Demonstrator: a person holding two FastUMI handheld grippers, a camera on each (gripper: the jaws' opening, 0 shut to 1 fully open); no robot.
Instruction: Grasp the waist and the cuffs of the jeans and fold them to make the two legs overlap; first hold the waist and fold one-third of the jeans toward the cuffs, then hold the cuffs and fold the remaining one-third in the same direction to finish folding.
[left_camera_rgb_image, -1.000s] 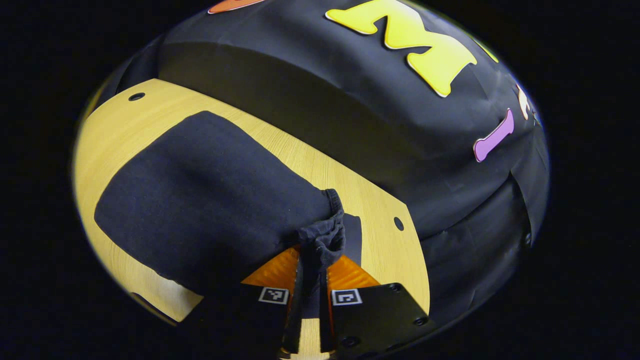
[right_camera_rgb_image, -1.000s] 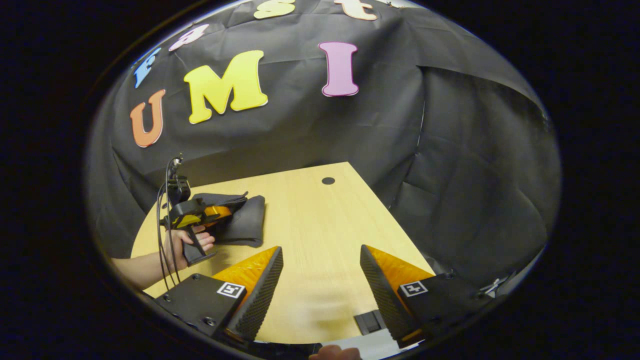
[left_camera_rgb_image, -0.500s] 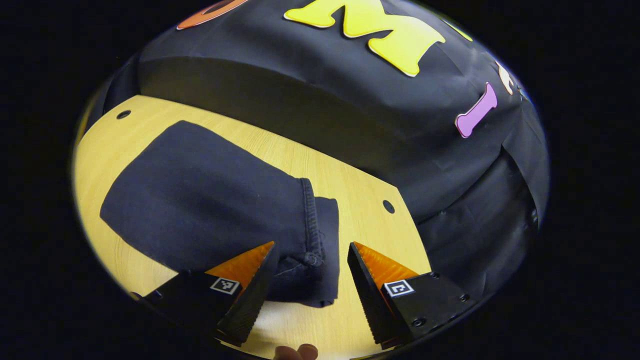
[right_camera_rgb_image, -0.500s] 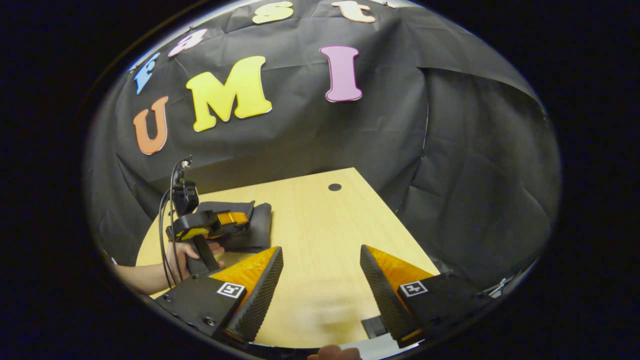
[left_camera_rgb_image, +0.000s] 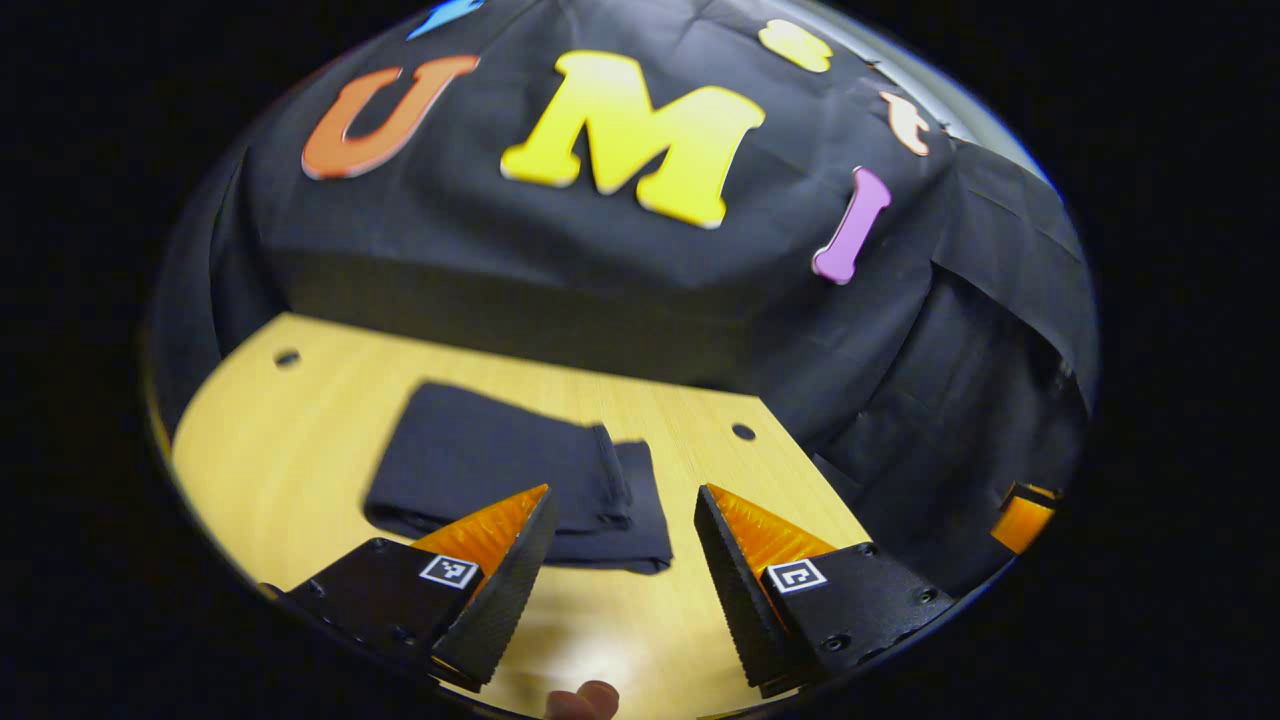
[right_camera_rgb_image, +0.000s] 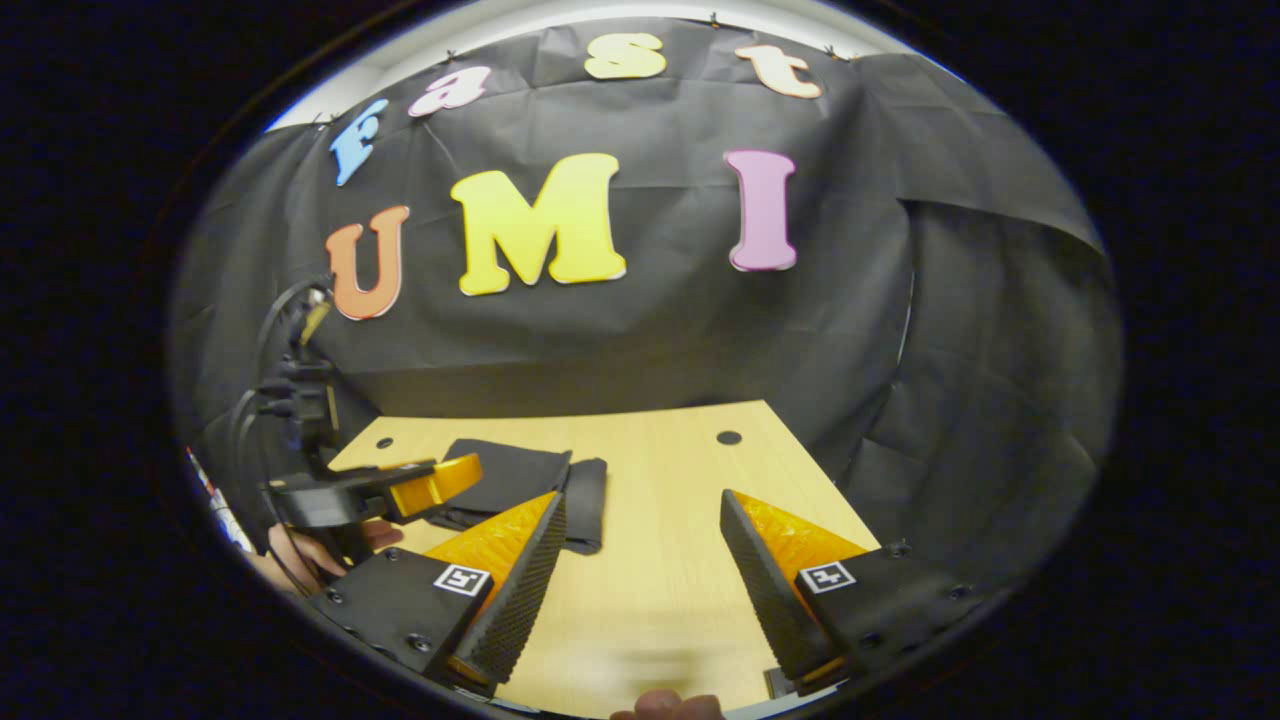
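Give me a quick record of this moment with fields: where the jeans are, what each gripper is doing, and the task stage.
jeans: folded into a compact stack, lying flat on the wooden table
left gripper: open, holding nothing, just short of the stack
right gripper: open, empty, over bare table to the side of the jeans
task stage: folds appear done, nothing gripped

Wooden table (left_camera_rgb_image: 300, 450); two holes (left_camera_rgb_image: 743, 432)
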